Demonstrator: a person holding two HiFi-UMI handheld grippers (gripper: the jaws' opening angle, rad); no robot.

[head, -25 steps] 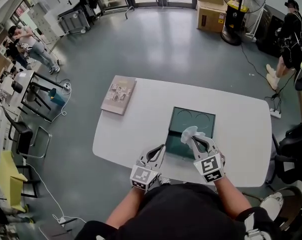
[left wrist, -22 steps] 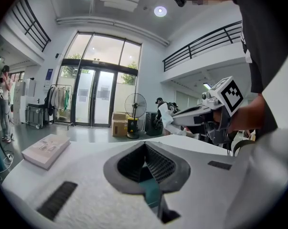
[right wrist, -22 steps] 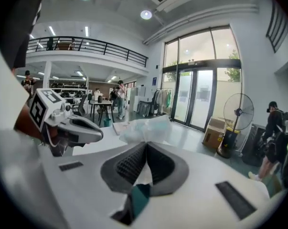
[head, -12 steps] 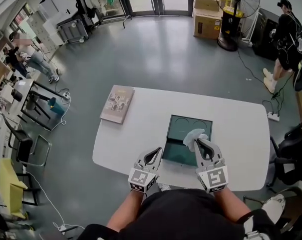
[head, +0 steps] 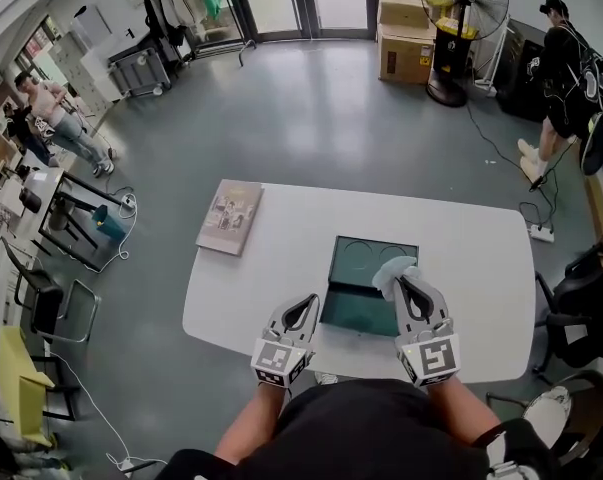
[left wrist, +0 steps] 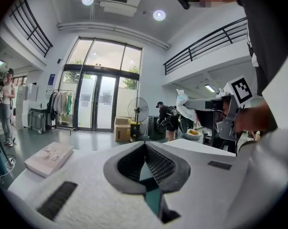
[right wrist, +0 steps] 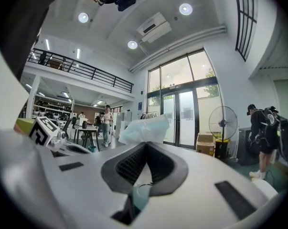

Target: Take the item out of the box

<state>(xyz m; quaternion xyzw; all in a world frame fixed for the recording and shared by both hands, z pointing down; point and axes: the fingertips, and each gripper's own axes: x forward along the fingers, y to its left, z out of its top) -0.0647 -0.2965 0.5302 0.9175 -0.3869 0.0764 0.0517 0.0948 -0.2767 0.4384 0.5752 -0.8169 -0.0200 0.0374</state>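
A shallow dark green box [head: 353, 298] lies open on the white table [head: 481, 258]. My right gripper [head: 399, 281] is raised above the box's right side, shut on a crumpled white plastic-wrapped item [head: 392, 270]. In the right gripper view that item [right wrist: 144, 128] sticks up past the closed tips of the right gripper [right wrist: 146, 144]. My left gripper [head: 313, 298] hovers at the box's near left corner, shut and holding nothing. In the left gripper view the left gripper's [left wrist: 144, 144] jaws meet, and the item [left wrist: 184, 103] shows at the right.
A book [head: 229, 216] lies at the table's far left corner. A standing fan [head: 463, 8] and cardboard boxes [head: 403, 36] are beyond the table. A person [head: 563, 68] stands at the far right, others [head: 46, 108] far left. A power strip [head: 537, 232] lies by the right edge.
My right gripper has risen higher above the box with the white item in it. The left gripper has stayed by the box's near left corner.
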